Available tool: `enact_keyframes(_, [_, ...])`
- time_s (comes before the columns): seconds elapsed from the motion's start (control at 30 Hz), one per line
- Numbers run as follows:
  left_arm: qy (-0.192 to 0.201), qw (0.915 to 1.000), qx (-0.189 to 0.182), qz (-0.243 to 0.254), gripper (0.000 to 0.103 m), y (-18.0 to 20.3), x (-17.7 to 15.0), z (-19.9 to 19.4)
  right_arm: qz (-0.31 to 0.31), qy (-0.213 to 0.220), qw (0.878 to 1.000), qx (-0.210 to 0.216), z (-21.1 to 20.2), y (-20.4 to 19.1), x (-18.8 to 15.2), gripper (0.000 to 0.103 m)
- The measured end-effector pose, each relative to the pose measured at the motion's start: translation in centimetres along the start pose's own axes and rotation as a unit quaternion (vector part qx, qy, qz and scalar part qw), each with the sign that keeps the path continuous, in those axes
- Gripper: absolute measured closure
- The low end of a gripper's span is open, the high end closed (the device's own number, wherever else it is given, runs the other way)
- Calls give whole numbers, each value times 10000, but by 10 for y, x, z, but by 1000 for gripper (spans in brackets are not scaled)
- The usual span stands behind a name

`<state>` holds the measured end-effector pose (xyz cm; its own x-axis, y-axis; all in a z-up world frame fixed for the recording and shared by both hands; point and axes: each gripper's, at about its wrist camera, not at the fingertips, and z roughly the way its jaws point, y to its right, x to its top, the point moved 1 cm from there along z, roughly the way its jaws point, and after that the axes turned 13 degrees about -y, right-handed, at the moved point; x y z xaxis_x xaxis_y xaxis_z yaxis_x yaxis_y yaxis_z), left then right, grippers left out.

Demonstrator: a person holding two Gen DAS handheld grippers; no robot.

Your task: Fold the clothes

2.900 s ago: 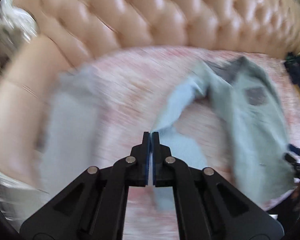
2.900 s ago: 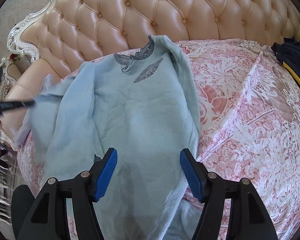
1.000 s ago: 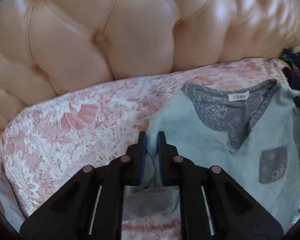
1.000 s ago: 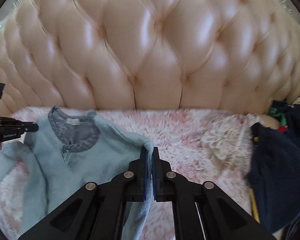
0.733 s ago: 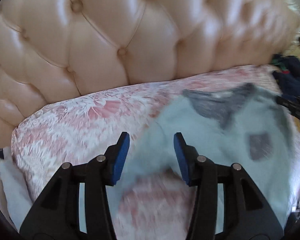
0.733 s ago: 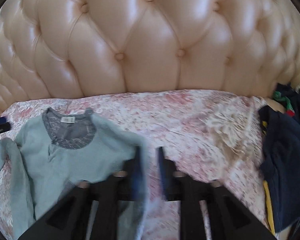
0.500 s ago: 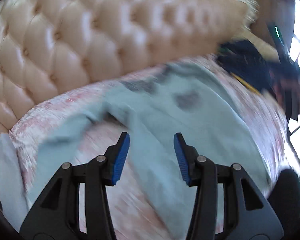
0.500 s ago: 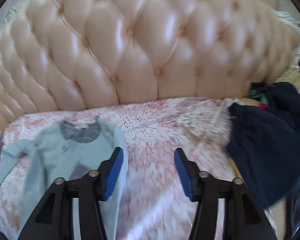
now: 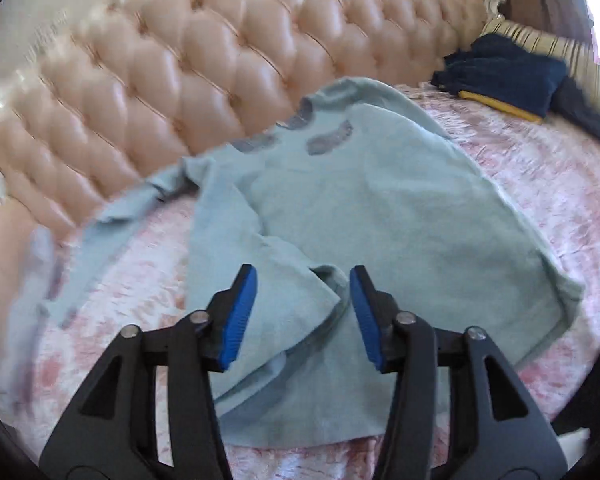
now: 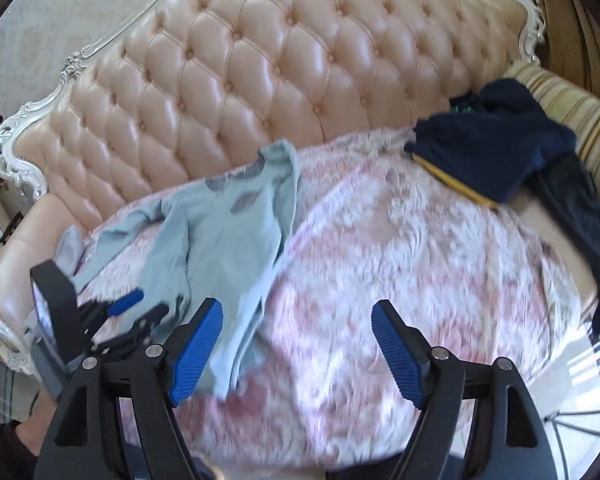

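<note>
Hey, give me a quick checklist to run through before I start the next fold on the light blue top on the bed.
1. Left gripper free of cloth: ok, jaws opening, nothing pinched; the fabric lies beneath them.
2. Right gripper free: ok, jaws opening over the pink floral bedspread, holding nothing.
3. Light blue long-sleeved top lying face up: ok, grey collar toward the tufted peach headboard.
4. Top smoothed flat: not ok, the near sleeve lies folded over the body, and the hem is rumpled.
5. Room beside the top: ok, the dark navy garment pile sits apart from it.
6. Far sleeve's end: cannot tell, blurred.
</note>
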<state>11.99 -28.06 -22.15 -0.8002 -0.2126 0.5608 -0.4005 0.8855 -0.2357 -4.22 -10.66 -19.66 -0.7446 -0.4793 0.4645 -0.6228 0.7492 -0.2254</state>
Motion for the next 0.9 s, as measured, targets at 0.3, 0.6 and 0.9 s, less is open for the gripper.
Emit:
enact_keyframes(0.3, [-252,9983,520,-77,49,25,-2,29,-111,44,9999,-119,2,9,-7,25])
enact_keyframes(0.6, [-799,9941,518,-514,93,23,4,52,-162,-153,9997,-131,18,5,-5,25])
enact_keyframes(0.9, [-887,9725,-703,-2038,97,-77,-2,-1,-147,-226,9996,62,22,-4,-2,25])
